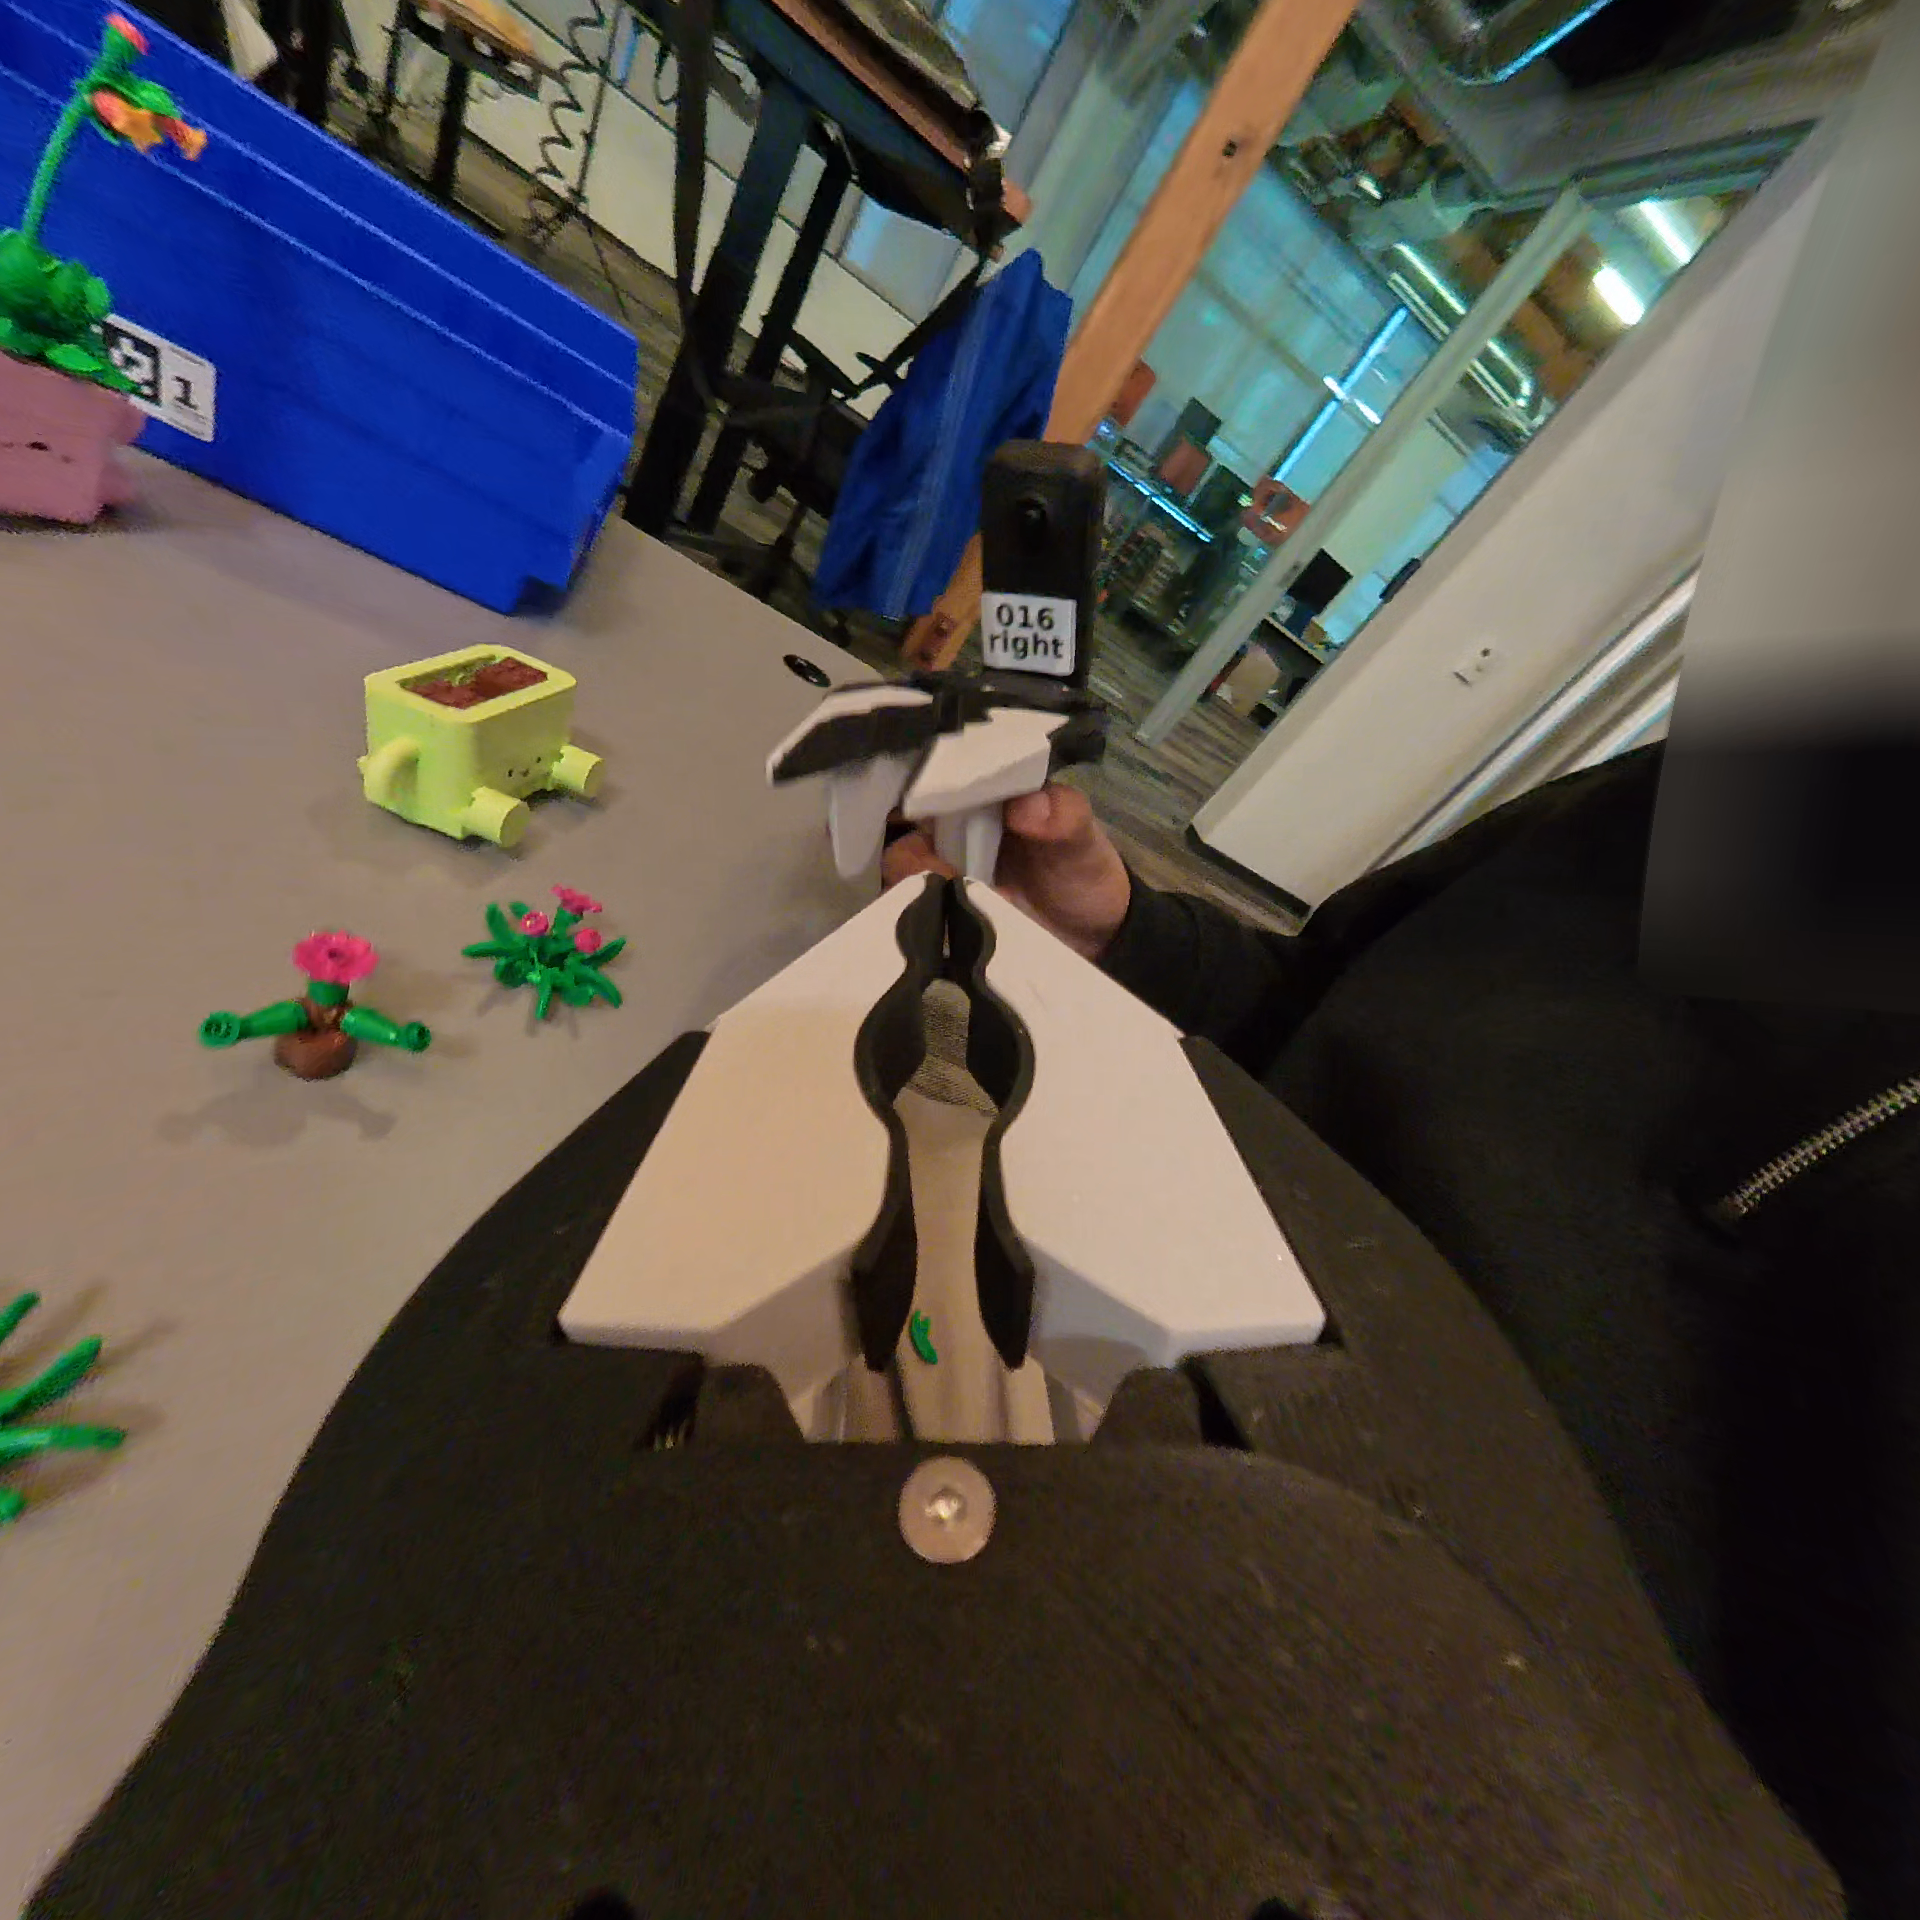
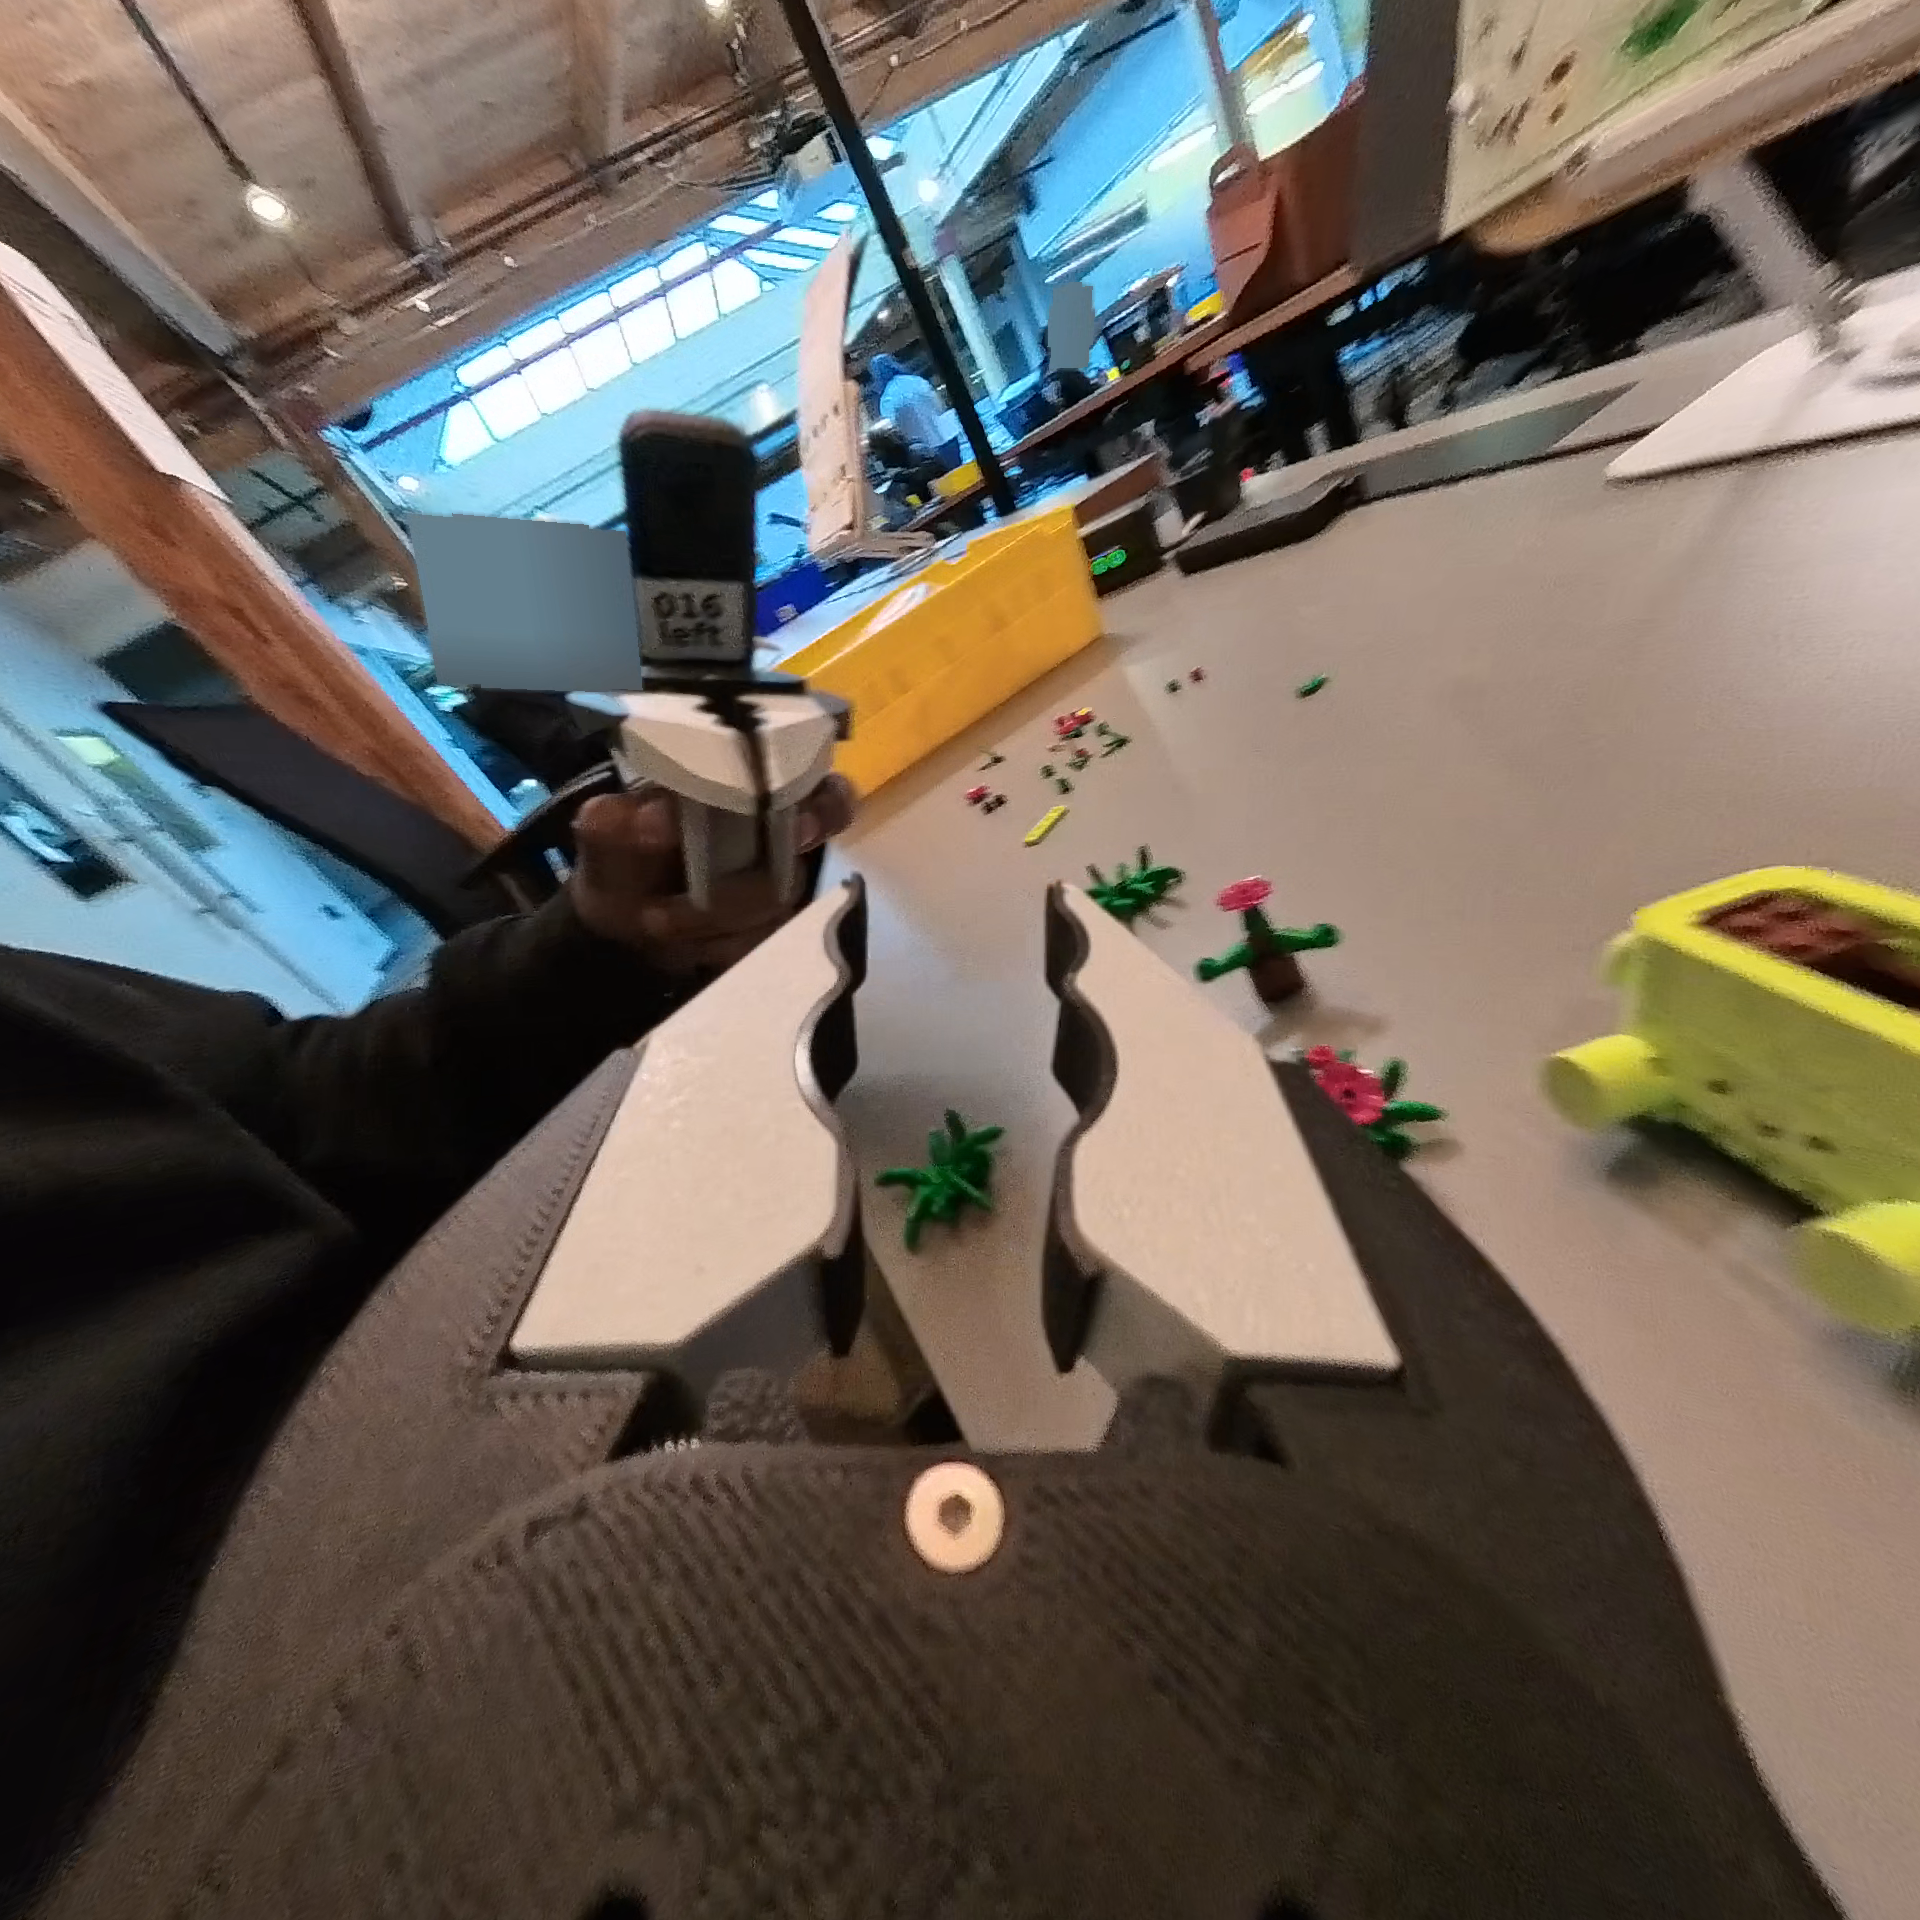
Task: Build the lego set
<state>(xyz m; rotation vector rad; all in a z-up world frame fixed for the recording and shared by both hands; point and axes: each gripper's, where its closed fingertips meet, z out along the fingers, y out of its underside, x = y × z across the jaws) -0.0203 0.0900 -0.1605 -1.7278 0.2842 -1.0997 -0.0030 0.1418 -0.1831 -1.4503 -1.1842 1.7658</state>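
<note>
My left gripper (image 1: 951, 885) is shut, pads together at the tips with nothing between them; it is raised beyond the table edge. A tiny green bit (image 1: 923, 1340) shows low in the gap between its fingers. The right wrist view also shows it (image 2: 743, 748) shut. My right gripper (image 2: 956, 899) is open and empty above the grey table (image 2: 1455, 675); a green leafy piece (image 2: 940, 1174) lies on the table below its fingers. A lime-green pot (image 1: 468, 743) (image 2: 1766, 1049), a pink flower on a brown base (image 1: 317, 1003) (image 2: 1262, 935) and a leafy cluster with pink blooms (image 1: 545, 951) (image 2: 1361, 1096) stand on the table.
A blue bin (image 1: 364, 343) and a pink pot with a tall green stem (image 1: 52, 416) stand at the back left. A yellow bin (image 2: 956, 644) and several loose small pieces (image 2: 1081, 748) lie farther off. More green leaves (image 1: 42, 1403) lie at the left edge. A dark sleeve (image 1: 1558, 1039) is on the right. My right fingertips sit around 7 centimetres from my left ones. To the lime-green pot (image 1: 468, 743): right tips about 11 centimetres, left tips about 20 centimetres. It is also in sight in the right wrist view (image 2: 1646, 974). My right gripper's tips are some 11 centimetres from the green leafy piece (image 2: 940, 1174).
</note>
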